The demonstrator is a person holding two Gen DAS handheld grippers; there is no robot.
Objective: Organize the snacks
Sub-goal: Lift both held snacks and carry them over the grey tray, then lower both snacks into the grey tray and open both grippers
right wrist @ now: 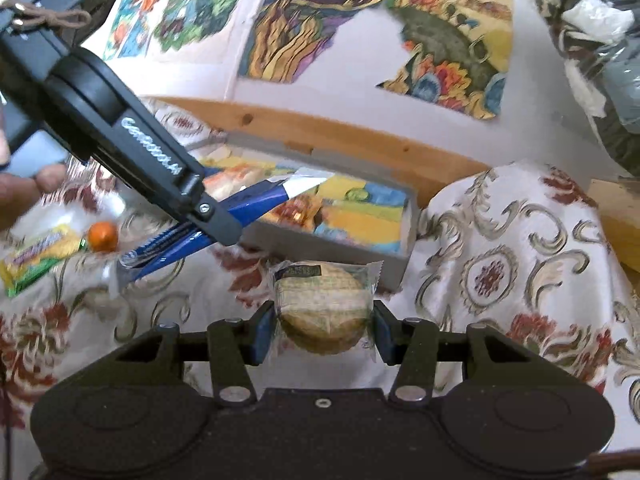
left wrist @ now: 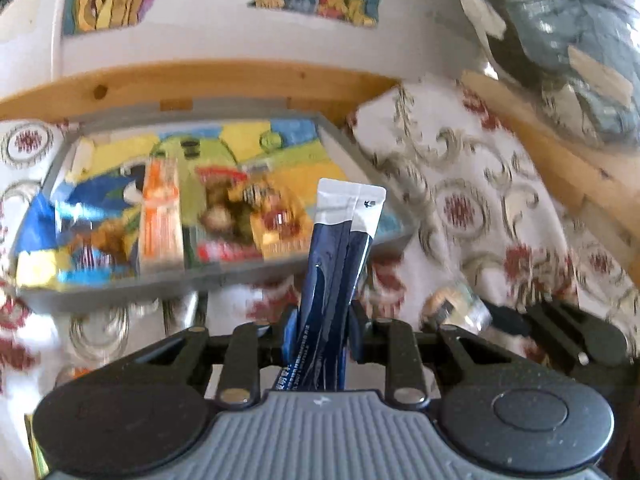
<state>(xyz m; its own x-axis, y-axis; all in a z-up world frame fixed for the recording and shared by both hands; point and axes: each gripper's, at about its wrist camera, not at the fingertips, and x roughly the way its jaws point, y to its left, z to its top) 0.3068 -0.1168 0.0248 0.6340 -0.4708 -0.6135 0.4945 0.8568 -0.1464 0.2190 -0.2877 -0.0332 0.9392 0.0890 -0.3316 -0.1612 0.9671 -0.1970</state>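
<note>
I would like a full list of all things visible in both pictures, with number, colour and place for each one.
blue stick sachets: two, dark blue with white tops, clamped in the left gripper.
wrapped round biscuit: one, tan in a clear wrapper, between the right gripper's fingers.
grey tray: one, grey, on the cloth by the wooden edge, holding several colourful snack packs.
yellow-green snack pack: one, on the cloth at left.
orange ball: one, beside that pack.
tablecloth: one, white with red and gold flowers.
wooden edge: one, light brown, behind the tray.
wall pictures: several, multicoloured.
left gripper: black, shut on the sachets.
right gripper: black, shut on the biscuit.
</note>
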